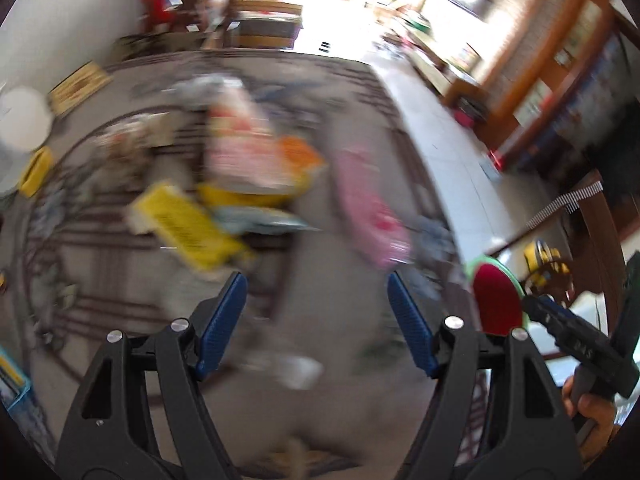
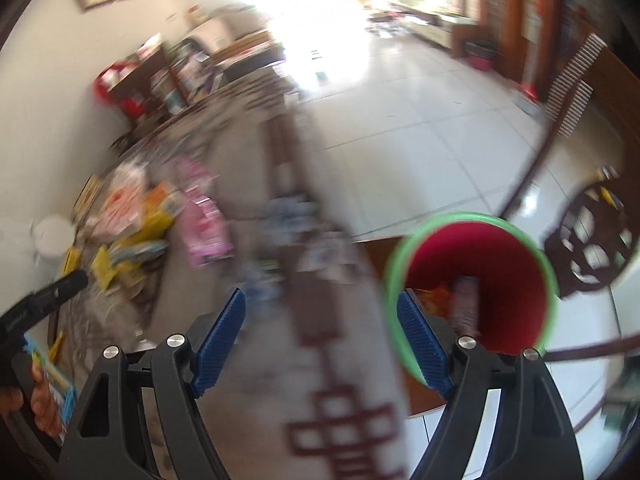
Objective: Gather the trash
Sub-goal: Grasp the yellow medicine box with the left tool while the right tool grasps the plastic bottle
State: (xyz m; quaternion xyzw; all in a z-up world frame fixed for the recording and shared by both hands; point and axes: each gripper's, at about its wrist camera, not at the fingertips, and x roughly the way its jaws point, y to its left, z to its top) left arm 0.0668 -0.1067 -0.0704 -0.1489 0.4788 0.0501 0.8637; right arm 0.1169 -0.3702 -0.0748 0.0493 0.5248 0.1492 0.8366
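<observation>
left hand-held gripper [image 1: 316,284] above littered rug [image 1: 332,380]

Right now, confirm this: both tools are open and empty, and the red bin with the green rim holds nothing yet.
Wrong about the bin. The right wrist view shows wrappers already lying inside the red bin, an orange one among them. The rest stands: the left tool and the right tool are both open with nothing between their fingers.

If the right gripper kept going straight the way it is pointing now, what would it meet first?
Probably the patterned rug. The right gripper stands open with nothing between its pads, aimed down at bare rug beside the red bin. The blur leaves depth uncertain.
</observation>
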